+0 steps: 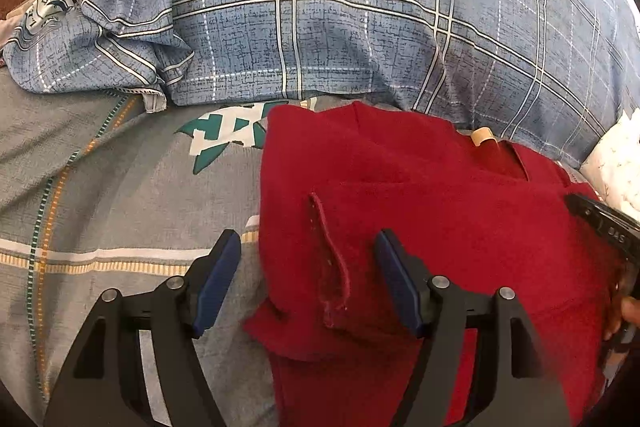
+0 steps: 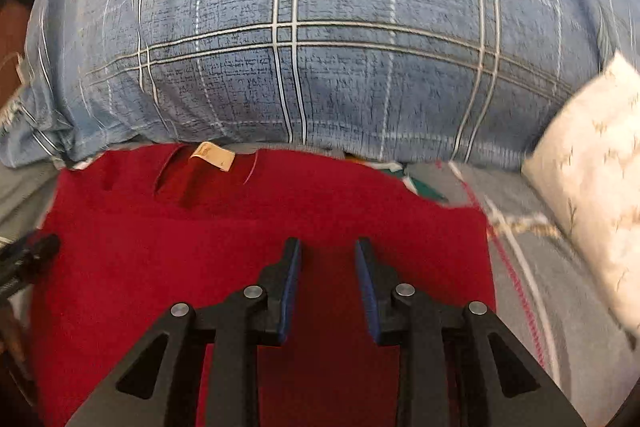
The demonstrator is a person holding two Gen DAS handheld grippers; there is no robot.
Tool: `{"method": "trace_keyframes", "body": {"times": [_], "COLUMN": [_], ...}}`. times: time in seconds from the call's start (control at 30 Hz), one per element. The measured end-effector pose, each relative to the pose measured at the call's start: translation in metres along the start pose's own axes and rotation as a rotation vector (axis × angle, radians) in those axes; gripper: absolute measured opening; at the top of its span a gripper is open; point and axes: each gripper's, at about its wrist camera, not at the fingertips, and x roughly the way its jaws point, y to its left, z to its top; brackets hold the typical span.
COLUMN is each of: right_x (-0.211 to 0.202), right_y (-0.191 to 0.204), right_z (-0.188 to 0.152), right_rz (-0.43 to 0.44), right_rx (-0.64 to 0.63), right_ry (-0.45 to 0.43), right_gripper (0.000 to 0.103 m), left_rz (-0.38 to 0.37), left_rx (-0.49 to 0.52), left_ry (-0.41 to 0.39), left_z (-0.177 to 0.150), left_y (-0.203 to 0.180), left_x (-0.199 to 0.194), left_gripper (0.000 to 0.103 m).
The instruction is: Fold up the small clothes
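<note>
Red knitted garment [image 1: 440,227] lies partly folded on the grey patterned bed sheet [image 1: 120,195], its neck label [image 2: 212,157] toward the blue checked pillow [image 1: 320,7]. Left tool [image 1: 308,279] hovers over the garment's left edge with fingers spread, gripping nothing. Right tool [image 2: 328,283] stands over the cloth, narrowly parted, pads clear. White pillow [image 2: 592,167] lies beside.
</note>
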Motion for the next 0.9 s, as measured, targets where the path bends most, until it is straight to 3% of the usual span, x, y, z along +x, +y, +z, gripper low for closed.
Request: {"method": "trace_keyframes", "body": {"times": [0.13,0.23,0.37,0.47,0.53,0.6,0.7,0.73,0.77,0.83,0.9], "right_x": [-0.015,-0.039,-0.075,-0.074,-0.068,-0.081,-0.091,-0.087,-0.082,-0.070,-0.071], "right_y": [0.000,-0.008,-0.024,-0.037,-0.049,-0.062,-0.067,-0.066,-0.064,-0.062,-0.062], "right_z": [-0.002,-0.016,-0.049,-0.065,-0.071,-0.076,-0.074,-0.072,-0.072,-0.073,-0.075], "right_rz": [0.013,0.021,-0.037,-0.095,-0.045,0.016,0.031,0.041,0.056,0.098,0.060], "right_rx": [0.010,0.028,0.038,0.036,0.084,0.168,0.203,0.200,0.195,0.196,0.186], "right_ry": [0.018,0.001,-0.044,-0.004,0.040,0.015,-0.016,-0.004,0.007,0.034,0.018], "right_gripper": [0.030,0.043,0.049,0.051,0.051,0.053,0.069,0.069,0.066,0.028,0.025], "left_rz": [0.002,0.004,0.006,0.010,0.005,0.000,-0.006,-0.006,-0.005,0.002,0.002], "left_rx": [0.001,0.003,0.004,0.002,-0.005,-0.018,-0.029,-0.032,-0.034,-0.043,-0.041], "left_ry": [-0.002,-0.004,-0.007,-0.012,-0.010,-0.009,-0.013,-0.010,-0.008,-0.004,0.003], "left_z": [-0.001,-0.001,-0.002,-0.003,-0.003,-0.006,-0.011,-0.013,-0.015,-0.020,-0.024], "left_y": [-0.001,-0.001,-0.002,-0.002,-0.001,0.002,0.006,0.007,0.008,0.009,0.010], "left_x": [0.000,-0.001,0.000,0.000,-0.001,-0.007,-0.019,-0.022,-0.023,-0.027,-0.032], "left_gripper": [0.070,0.070,0.071,0.073,0.073,0.073,0.073,0.073,0.073,0.073,0.073]}}
